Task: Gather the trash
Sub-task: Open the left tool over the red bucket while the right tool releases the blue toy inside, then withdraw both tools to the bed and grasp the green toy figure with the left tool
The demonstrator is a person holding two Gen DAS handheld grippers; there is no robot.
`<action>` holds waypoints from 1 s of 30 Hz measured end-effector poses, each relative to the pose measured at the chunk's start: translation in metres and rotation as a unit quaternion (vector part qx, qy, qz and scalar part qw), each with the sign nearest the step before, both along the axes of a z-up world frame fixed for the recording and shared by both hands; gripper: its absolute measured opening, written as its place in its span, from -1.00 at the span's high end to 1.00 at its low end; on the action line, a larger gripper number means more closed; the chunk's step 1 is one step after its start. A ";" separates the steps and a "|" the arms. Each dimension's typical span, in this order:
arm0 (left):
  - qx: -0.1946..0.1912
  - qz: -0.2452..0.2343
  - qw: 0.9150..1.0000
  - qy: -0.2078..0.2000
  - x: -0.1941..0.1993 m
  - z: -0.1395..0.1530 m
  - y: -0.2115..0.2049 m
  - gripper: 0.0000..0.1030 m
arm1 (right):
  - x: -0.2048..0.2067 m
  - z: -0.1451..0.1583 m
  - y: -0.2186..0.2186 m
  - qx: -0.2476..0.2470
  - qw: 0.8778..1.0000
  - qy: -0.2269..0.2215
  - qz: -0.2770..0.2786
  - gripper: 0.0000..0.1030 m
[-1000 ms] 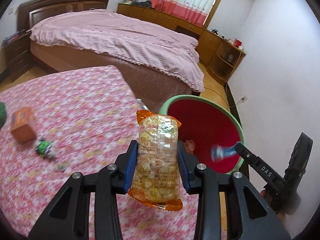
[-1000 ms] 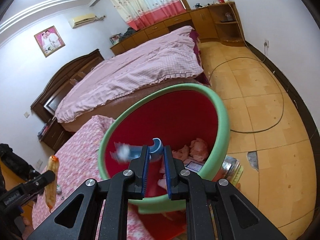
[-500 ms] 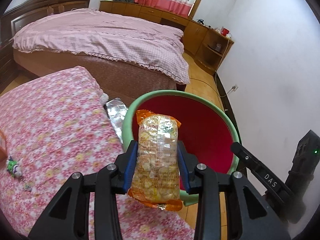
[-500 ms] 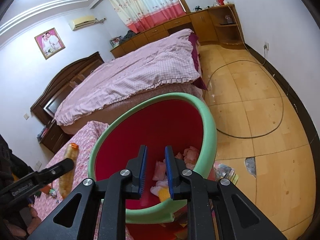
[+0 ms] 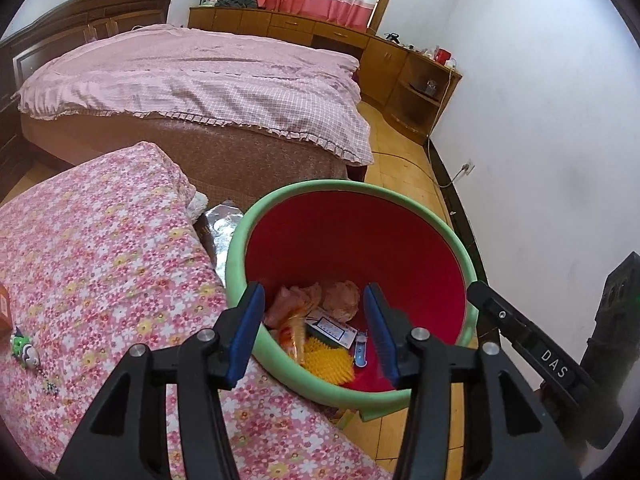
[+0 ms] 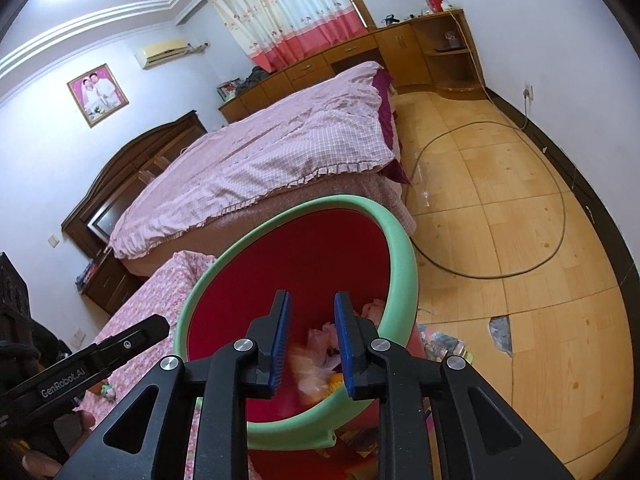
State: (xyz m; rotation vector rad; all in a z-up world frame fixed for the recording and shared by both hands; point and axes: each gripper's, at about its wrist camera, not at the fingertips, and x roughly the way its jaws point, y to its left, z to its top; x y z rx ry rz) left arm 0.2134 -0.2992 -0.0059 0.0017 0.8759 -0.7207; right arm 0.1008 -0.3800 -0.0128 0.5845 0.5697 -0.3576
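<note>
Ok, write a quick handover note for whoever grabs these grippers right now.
Left gripper: jaws open, empty, above the near rim of the red bin.
Right gripper: jaws open, empty, also over the bin.
Done: orange snack packet is inside the bin with crumpled pink tissues and a yellow spiky ball.
Left: on the floral table, a small green toy and an orange box at the frame edge, if they count as trash.

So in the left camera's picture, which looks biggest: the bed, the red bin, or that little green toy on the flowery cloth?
As they look in the left wrist view:
1. bed
2. red bin, though it looks enlarged by nearness
3. green toy, clearly smallest
</note>
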 end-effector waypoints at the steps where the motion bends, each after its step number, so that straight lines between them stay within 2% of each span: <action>1: 0.000 0.002 1.000 0.000 0.000 0.001 0.003 -0.01 | 0.000 0.001 0.001 -0.001 1.000 -0.001 0.001 0.54; 4: 0.001 0.011 1.000 0.001 -0.001 0.001 0.010 0.00 | -0.001 0.002 0.004 -0.001 1.000 -0.001 0.005 0.49; 7: 0.006 0.025 1.000 0.003 -0.001 0.000 0.023 -0.01 | -0.001 0.003 0.008 0.001 1.000 -0.004 0.011 0.30; 18: 0.018 0.103 0.994 0.013 0.011 -0.007 0.087 -0.01 | 0.004 0.008 0.027 -0.002 0.999 -0.003 0.032 0.24; 25: 0.032 0.177 0.983 0.024 0.024 -0.015 0.137 -0.01 | 0.010 0.007 0.036 -0.003 0.999 0.003 0.042 0.22; 30: 0.048 0.229 0.972 0.034 0.033 -0.025 0.171 -0.01 | 0.015 0.006 0.038 -0.003 0.999 0.010 0.043 0.16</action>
